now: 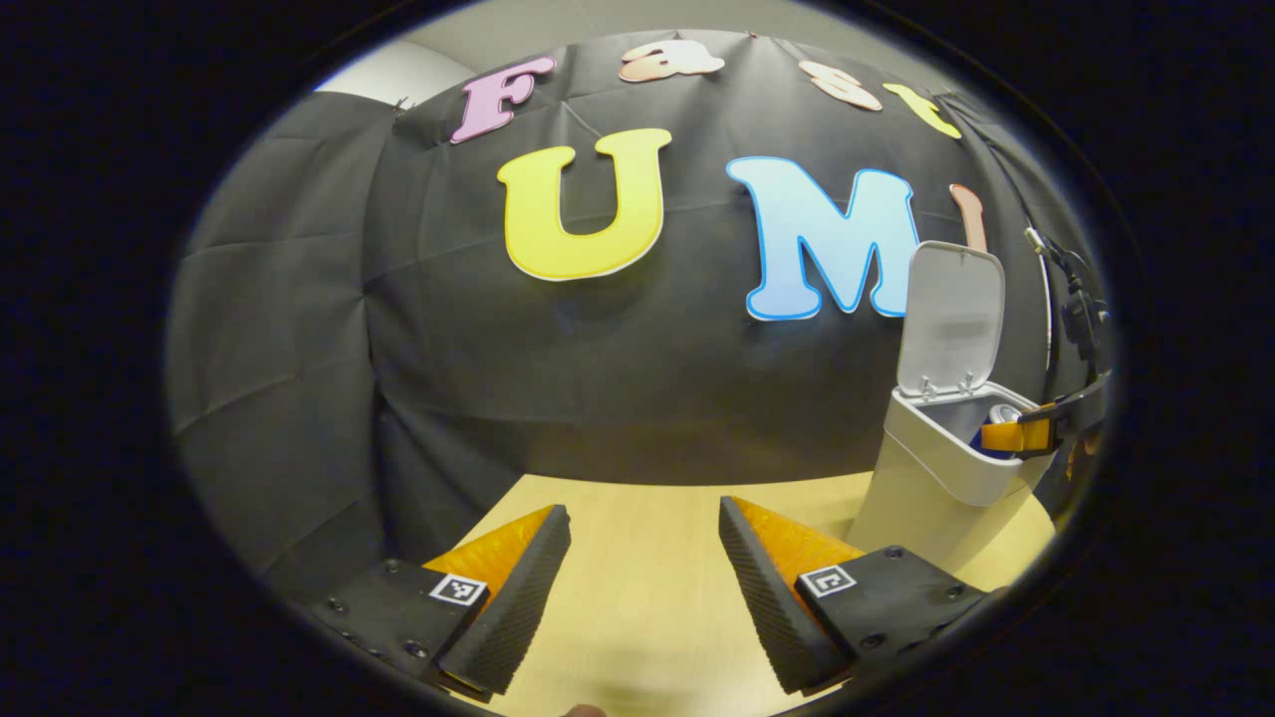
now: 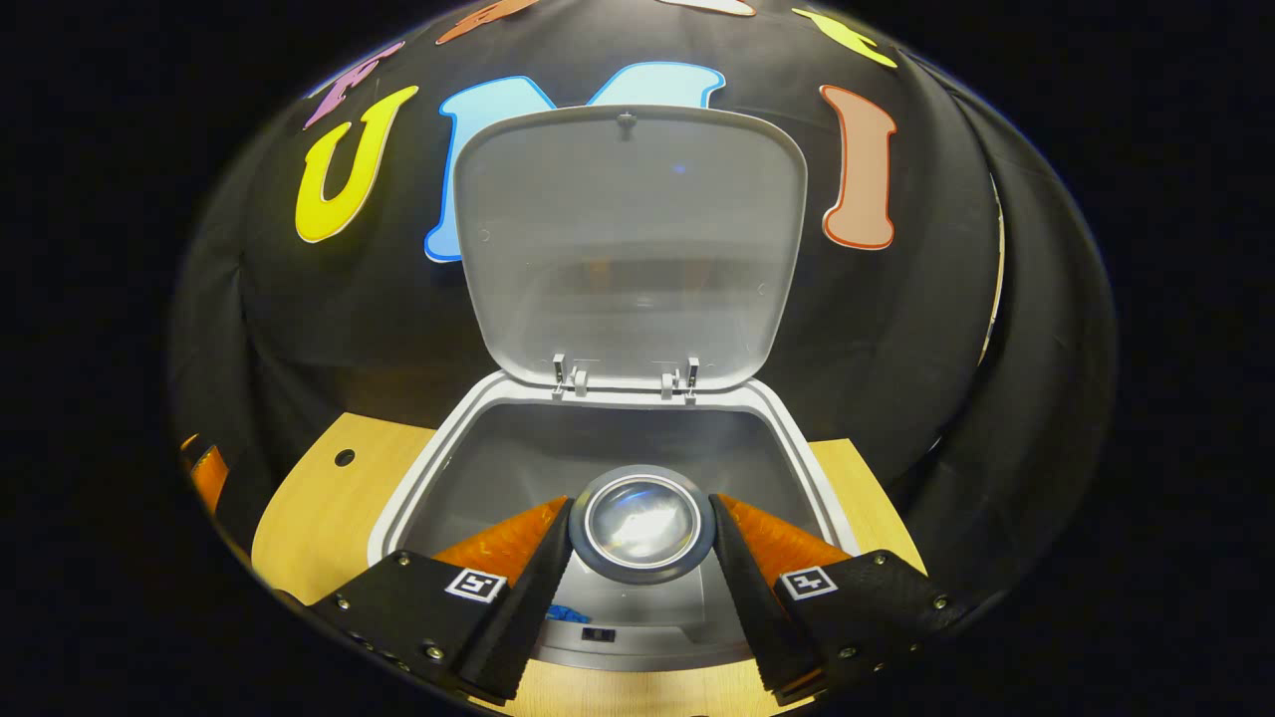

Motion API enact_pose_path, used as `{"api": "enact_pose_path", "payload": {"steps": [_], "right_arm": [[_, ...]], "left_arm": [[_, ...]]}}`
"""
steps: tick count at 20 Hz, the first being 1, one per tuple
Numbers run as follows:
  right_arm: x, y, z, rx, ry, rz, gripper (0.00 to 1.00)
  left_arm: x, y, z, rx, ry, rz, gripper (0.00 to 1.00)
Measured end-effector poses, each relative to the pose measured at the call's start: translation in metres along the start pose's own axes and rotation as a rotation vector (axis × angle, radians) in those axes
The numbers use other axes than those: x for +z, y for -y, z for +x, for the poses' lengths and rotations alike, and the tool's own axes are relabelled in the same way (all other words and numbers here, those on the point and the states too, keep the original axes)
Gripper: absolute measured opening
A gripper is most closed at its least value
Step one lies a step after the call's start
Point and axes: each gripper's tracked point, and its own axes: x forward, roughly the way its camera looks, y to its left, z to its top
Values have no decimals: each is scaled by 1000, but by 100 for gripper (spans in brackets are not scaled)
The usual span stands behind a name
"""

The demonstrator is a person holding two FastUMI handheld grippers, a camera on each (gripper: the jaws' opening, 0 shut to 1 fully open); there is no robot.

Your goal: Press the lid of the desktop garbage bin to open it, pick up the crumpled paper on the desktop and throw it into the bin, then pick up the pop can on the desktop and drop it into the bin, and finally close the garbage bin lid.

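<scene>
Jaws: right gripper (image 2: 639, 533) clamps pop can (image 2: 642, 523) over open bin (image 2: 418, 478); left gripper (image 1: 644, 558) spread, empty.

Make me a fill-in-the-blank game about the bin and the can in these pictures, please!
1. The lid of the bin stands ____.
2. The right gripper holds the pop can over the bin's ____.
3. The left gripper has nothing between its fingers, so it is ____.
4. The bin stands on a wooden ____.

Missing words: open; opening; open; table.
</scene>
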Motion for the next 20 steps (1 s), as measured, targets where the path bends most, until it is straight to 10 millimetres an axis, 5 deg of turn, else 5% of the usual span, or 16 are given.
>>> {"api": "enact_pose_path", "payload": {"steps": [20], "right_arm": [[1, 3, 2, -17, 21, 4, 93]], "left_arm": [[0, 0, -2, 1, -4, 0, 100]]}}
